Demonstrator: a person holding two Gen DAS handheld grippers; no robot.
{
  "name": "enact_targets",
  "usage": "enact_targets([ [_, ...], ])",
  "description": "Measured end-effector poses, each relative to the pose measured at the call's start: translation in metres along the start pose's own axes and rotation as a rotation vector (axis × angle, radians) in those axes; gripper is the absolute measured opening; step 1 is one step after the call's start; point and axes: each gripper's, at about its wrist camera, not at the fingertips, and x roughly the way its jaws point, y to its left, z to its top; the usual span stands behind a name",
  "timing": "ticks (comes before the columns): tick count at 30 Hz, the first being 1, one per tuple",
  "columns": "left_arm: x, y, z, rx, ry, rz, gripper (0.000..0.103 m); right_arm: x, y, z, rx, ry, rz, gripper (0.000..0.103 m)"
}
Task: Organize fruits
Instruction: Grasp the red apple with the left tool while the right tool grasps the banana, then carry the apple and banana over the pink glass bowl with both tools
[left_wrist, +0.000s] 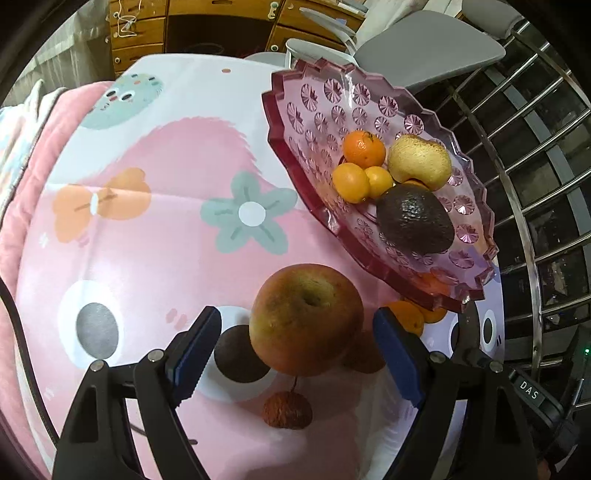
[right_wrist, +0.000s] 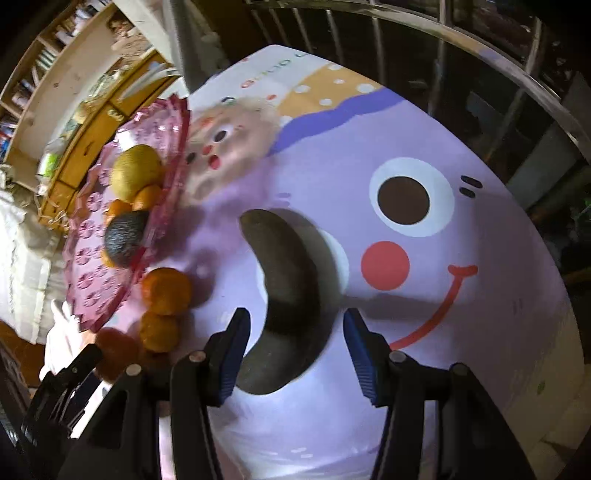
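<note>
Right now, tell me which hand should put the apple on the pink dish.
Left. The left gripper already has its open jaws either side of the apple, beside the pink dish. The right gripper straddles a dark banana.

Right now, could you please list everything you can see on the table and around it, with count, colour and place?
pink cut-glass fruit plate: one, far right of table
small oranges on plate: three clearly shown, orange
yellow pear-like fruit: one, on plate
dark avocado: one, on plate's near side
big red-yellow apple: one, on cloth between left tongs' pads
small brown lychee: one, on cloth below apple
loose oranges: at least two, on cloth beside plate
blackened curved banana: one, between right tongs' pads
cartoon tablecloth: one, pink and lilac
metal railing: behind table
left tongs: black, blue pads, open
right tongs: black, blue pads, open
</note>
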Motion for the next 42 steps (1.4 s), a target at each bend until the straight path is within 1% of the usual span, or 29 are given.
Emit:
enact_targets([
  [7,0.017,0.004,0.001,-0.012,0.023,-0.026,0.083,0.011,0.005,-0.001,0.004,0.015,-0.06,0.052],
  [10,0.021,0.005,0.0,-0.014,0.031,-0.038,0.083,0.013,0.008,0.0,-0.007,0.013,-0.076,0.048],
  [16,0.025,0.006,0.0,-0.016,0.025,-0.054,0.077,0.014,0.015,-0.001,-0.028,0.013,-0.077,0.036],
  [19,0.025,0.005,0.001,-0.012,0.017,-0.058,0.075,0.014,0.017,-0.001,-0.03,0.016,-0.081,0.035],
  [21,0.025,0.004,0.0,-0.01,0.016,-0.08,0.067,0.014,0.017,0.001,-0.03,0.02,-0.077,0.034],
  [28,0.024,0.001,-0.001,-0.005,0.007,-0.062,0.066,0.014,0.011,0.005,-0.022,0.03,-0.053,0.031],
  [32,0.02,0.0,-0.003,-0.016,0.002,-0.012,0.066,0.01,0.007,0.007,-0.017,0.017,-0.034,0.031],
  [34,0.015,0.002,-0.004,-0.029,-0.008,-0.012,0.066,0.007,0.005,0.008,-0.02,0.01,-0.03,0.031],
  [37,0.003,0.005,-0.006,-0.052,-0.038,-0.004,0.066,0.002,0.0,0.01,-0.015,0.006,-0.017,0.031],
  [42,-0.021,0.006,-0.004,-0.059,-0.097,0.025,0.066,-0.014,-0.008,0.016,-0.009,-0.019,0.011,0.03],
])
